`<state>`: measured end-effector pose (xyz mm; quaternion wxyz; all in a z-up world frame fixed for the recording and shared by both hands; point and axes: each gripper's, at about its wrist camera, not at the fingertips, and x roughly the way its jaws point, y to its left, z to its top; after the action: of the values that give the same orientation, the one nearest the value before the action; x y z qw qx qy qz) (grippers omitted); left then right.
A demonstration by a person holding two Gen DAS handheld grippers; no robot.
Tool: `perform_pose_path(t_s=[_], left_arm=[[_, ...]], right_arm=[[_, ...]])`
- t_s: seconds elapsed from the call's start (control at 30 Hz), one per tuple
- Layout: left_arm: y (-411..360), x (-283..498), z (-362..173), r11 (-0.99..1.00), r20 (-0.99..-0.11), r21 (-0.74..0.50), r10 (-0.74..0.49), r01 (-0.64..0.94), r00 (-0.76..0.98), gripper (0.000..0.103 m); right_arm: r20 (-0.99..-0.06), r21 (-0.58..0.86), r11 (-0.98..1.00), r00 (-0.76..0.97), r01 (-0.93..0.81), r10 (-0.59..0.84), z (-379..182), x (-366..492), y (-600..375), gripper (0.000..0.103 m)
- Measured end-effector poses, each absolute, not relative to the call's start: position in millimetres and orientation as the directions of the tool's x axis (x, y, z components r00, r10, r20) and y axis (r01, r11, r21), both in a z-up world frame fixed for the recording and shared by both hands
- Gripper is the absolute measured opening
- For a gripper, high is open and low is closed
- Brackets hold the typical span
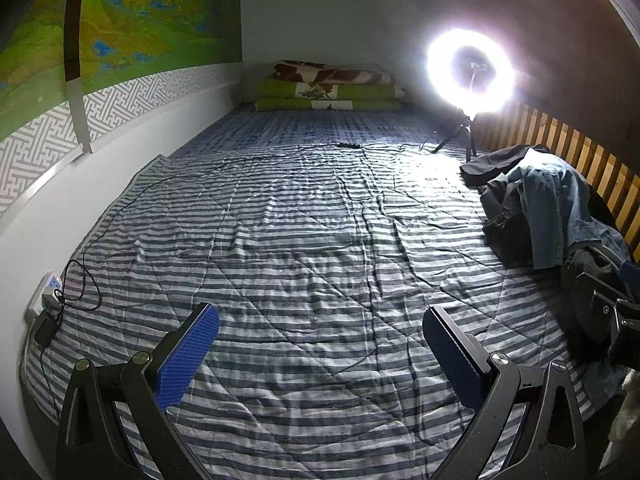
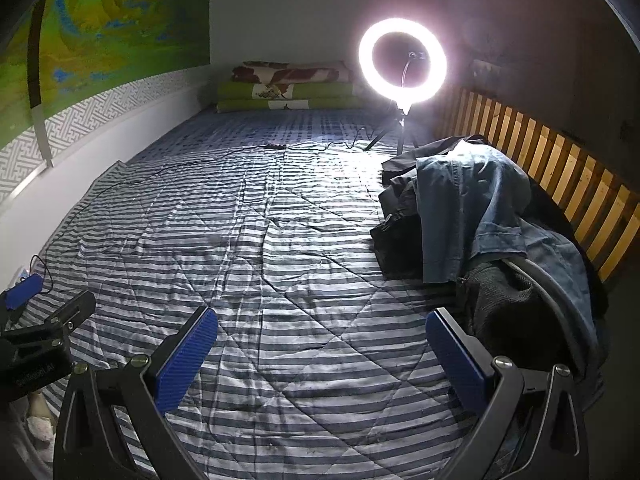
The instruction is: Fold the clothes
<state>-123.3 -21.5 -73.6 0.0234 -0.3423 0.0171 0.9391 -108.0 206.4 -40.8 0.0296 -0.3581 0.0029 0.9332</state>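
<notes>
1. Blue ribbed pads are seen on both tongs: the left tongs (image 1: 320,356) and the right tongs (image 2: 322,354) are spread wide and empty, held low over the near edge of the bed (image 1: 304,240). This is judged a ready stance before any grasp.
2. Striped quilt (image 2: 272,264) is laid flat across the bed, leaving a broad bare area that is judged to serve as the folding surface.
3. Unfolded clothes are heaped at the right side of the bed against the slatted rail (image 2: 560,168): a denim garment (image 2: 472,208) is draped over dark garments (image 2: 400,240). The pile lies nearest the right tongs.
4. A ring light (image 2: 402,62) on a tripod is set beyond the pile, lighting the quilt.
5. Folded bedding (image 1: 332,88) is stacked at the far wall, clear of the work area.
</notes>
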Motion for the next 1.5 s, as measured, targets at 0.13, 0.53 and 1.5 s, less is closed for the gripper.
perform_pose_path(t_s=[0.13, 0.53, 1.5], left_arm=[[-19, -127, -76, -0.998, -0.649, 0.018, 0.037, -0.063, -0.76, 0.103], [-15, -141, -84, -0.997, -0.666, 0.011, 0.046, -0.072, -0.744, 0.103], [-19, -186, -86, -0.997, -0.676, 0.024, 0.039, -0.074, -0.736, 0.103]], right_arm=[[-0.666, -0.019, -0.998, -0.743, -0.064, 0.061, -42, -112, 209, 0.102], [-0.679, -0.004, -0.998, -0.733, -0.061, 0.047, -51, -126, 215, 0.102], [-0.681, 0.045, -0.998, -0.732, -0.054, 0.008, 1, -244, 317, 0.102]])
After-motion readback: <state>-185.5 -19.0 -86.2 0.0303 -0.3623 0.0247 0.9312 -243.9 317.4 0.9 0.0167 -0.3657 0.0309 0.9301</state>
